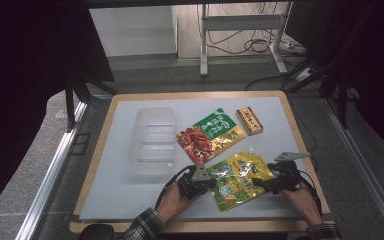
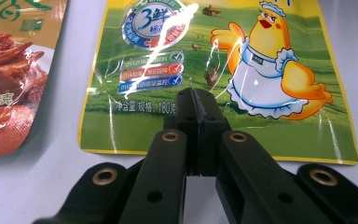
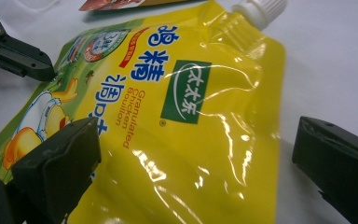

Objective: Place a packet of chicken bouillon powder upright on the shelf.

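The yellow pouch lies at the table's 6 o'clock edge. The left gripper is clenched over the pouch's bottom edge; whether film is pinched is hidden. The right gripper gapes, straddling it, jaws cut off by the frame.

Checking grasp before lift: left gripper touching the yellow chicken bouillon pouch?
Touching. In the left gripper view the left gripper has its jaws shut together and the tips lie on the yellow pouch near its bottom edge.

White table bearing a clear tray, red-green packet, yellow pouch and, apparently, a small carton near the far edge.
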Demonstrator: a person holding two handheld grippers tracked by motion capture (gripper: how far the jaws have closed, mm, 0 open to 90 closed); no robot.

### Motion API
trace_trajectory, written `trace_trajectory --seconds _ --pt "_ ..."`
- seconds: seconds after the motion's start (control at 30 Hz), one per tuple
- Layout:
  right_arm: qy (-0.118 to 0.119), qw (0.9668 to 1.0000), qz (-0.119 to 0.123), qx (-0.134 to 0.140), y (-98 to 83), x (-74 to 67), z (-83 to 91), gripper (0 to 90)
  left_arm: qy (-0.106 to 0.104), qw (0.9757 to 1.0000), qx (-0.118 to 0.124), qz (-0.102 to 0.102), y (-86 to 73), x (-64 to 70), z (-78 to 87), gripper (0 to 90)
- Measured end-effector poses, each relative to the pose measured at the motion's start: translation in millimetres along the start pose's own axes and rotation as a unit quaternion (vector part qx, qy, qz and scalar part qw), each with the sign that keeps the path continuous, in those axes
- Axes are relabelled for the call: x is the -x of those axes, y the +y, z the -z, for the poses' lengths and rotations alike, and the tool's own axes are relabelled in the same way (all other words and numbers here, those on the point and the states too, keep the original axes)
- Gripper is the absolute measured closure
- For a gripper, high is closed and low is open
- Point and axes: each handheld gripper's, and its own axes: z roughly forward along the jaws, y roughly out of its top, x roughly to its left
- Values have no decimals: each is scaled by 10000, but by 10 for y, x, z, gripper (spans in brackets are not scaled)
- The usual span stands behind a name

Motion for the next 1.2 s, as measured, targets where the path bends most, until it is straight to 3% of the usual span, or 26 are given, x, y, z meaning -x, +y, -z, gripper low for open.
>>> trace_trajectory --seconds 0.43,0.63,0.8,0.83,0.93,1.07,1.17,1.2 --pt "388 9991 -174 -32 74 20 -131 14 3 10000 -3 -13 -2 2 0 900" --pt "747 9966 -332 -42 98 -7 -165 24 26 10000 9 -26 -3 9 -2 900" --pt "844 9954 -457 -41 111 -11 -157 29 33 10000 13 -44 -3 11 -1 900" --pt "978 9932 -632 22 127 1 -130 37 30 10000 20 -79 -6 9 2 900" --pt "1044 9915 -772 87 146 3 -101 48 8 9999 14 -99 -7 0 7 900" --pt "1100 9909 -772 83 154 -3 -84 47 68 9998 14 -167 -9 14 11 900" --pt "1243 9882 -884 128 164 3 -60 59 85 9997 0 -210 -9 16 15 900" --pt "1184 9895 -823 85 171 -5 -48 87 85 9997 0 -210 -9 16 15 900"
